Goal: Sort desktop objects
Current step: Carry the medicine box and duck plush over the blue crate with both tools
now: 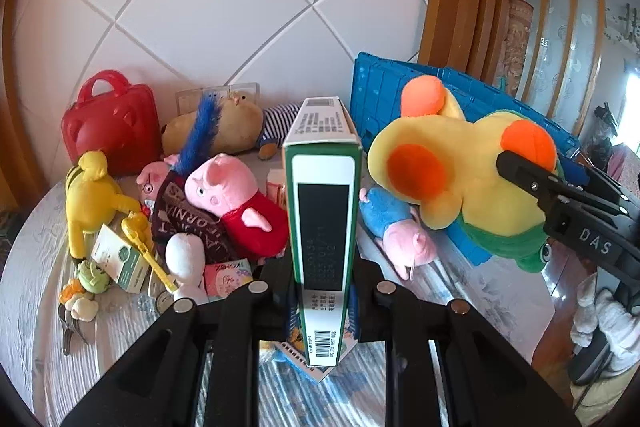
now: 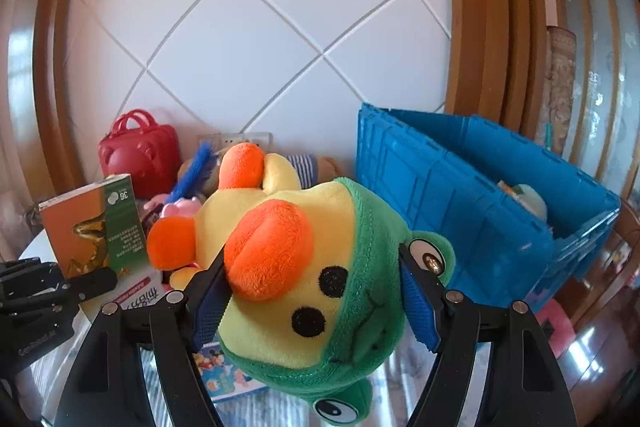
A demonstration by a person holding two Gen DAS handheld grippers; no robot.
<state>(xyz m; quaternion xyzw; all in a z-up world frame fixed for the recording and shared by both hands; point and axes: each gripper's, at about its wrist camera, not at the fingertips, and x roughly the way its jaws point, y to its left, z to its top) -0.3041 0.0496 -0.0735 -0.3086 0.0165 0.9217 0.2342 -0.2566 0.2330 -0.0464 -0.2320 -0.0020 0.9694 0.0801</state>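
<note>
My left gripper [image 1: 322, 283] is shut on a narrow green and white box [image 1: 322, 211], held upright above the table. From the right wrist view the same box [image 2: 96, 223] shows its orange and green face at the left, with the left gripper [image 2: 92, 281] below it. My right gripper [image 2: 314, 303] is shut on the head of a yellow duck plush [image 2: 300, 267] with a green frog hood, blue pads pressing both sides. In the left wrist view the duck plush [image 1: 460, 163] hangs in front of the blue crate [image 1: 384, 95], with the right gripper [image 1: 532, 179] on it.
The blue crate [image 2: 460, 187] stands open at the right, with a pale plush inside. On the table's left side lie a red toy bag [image 1: 108, 123], a pink pig plush [image 1: 232, 199], a yellow plush [image 1: 92, 199], a brown plush [image 1: 224, 127] and small boxes. A picture book [image 2: 224, 379] lies below.
</note>
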